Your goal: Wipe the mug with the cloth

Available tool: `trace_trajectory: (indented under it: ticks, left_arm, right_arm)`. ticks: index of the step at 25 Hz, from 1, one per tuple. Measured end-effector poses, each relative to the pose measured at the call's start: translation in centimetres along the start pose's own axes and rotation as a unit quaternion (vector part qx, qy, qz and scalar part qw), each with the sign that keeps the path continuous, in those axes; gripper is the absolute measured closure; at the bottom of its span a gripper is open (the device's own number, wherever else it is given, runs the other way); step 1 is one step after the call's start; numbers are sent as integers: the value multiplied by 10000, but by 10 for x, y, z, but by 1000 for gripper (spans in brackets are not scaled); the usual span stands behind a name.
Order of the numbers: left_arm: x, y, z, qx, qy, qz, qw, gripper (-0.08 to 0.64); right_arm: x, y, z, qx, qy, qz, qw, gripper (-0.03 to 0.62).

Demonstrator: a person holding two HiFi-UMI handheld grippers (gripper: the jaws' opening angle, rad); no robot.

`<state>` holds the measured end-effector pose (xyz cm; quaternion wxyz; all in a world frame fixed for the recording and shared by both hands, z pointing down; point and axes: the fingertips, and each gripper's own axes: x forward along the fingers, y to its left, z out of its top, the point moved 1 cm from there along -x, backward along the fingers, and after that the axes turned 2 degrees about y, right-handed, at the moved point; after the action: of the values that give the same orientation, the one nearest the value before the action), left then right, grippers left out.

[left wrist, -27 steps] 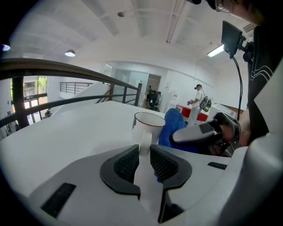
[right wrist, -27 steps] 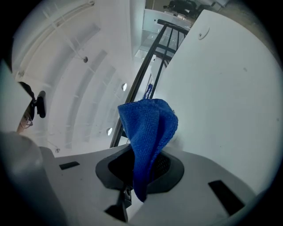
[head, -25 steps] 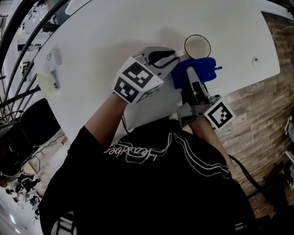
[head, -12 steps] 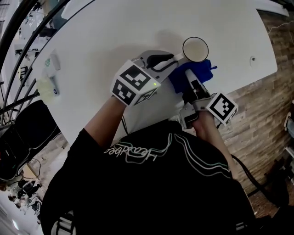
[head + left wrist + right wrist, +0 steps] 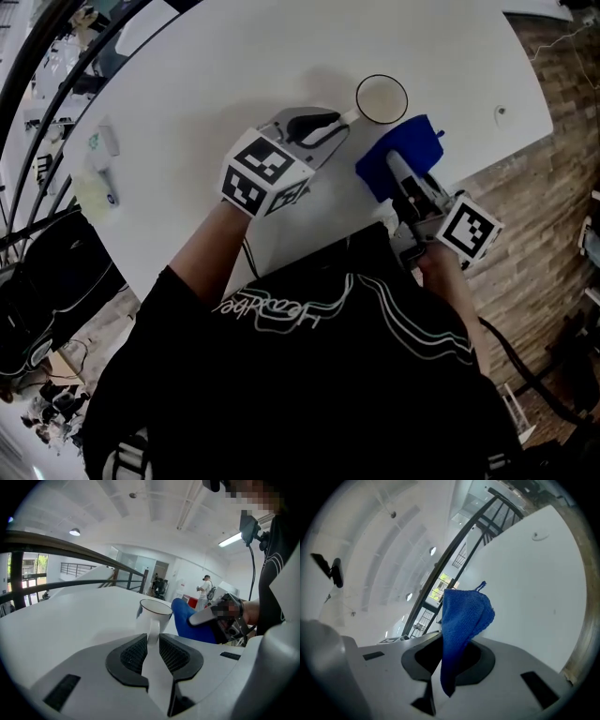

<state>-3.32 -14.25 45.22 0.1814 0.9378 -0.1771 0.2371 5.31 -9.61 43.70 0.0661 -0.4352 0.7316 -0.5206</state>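
Note:
A white mug (image 5: pixel 382 98) with a dark rim stands upright on the white table (image 5: pixel 234 84). My left gripper (image 5: pixel 339 122) is shut on the mug's handle; in the left gripper view the handle (image 5: pixel 153 629) runs between the jaws to the mug (image 5: pixel 154 611). A blue cloth (image 5: pixel 401 155) hangs from my right gripper (image 5: pixel 405 176), which is shut on it just right of and below the mug. The right gripper view shows the cloth (image 5: pixel 461 620) rising out of the closed jaws. Cloth and mug stand slightly apart.
A small white object with blue print (image 5: pixel 105 155) lies at the table's left side. The table's right edge (image 5: pixel 525 141) borders a brick-patterned floor (image 5: pixel 553 244). A small round fitting (image 5: pixel 501 112) sits near that edge. Dark railings (image 5: pixel 37 103) run along the left.
The right gripper has drawn the blue cloth down and right, off the mug's side. The left gripper and mug shifted slightly left and up in the head view.

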Motion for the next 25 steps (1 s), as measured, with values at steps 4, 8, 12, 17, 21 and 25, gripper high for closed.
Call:
trace_trajectory:
  ticks: [4, 8, 12, 17, 21, 25]
  left_arm:
    - [1, -3, 4, 86, 29, 192, 9998, 476]
    - [3, -6, 6, 140, 133, 475, 9987, 476]
    - [4, -4, 7, -36, 141, 781, 9968, 476]
    - [2, -5, 5, -280, 87, 1064, 9939, 474]
    - [0, -3, 3, -362, 84, 1157, 9926, 476]
    - [-1, -2, 4, -348, 159, 1268, 9912, 474]
  right_arm:
    - [-15, -9, 31, -411, -29, 109, 9991, 541]
    - [-16, -11, 59, -506, 175, 513, 9972, 541]
    - [-8, -10, 71, -701, 582, 830, 9924, 541]
    - [0, -11, 74, -779, 954, 1112, 9861, 541]
    - [8, -17, 72, -711, 1108, 1156, 9845, 541]
    - [15, -21, 71, -767, 1310, 1193, 9812, 541]
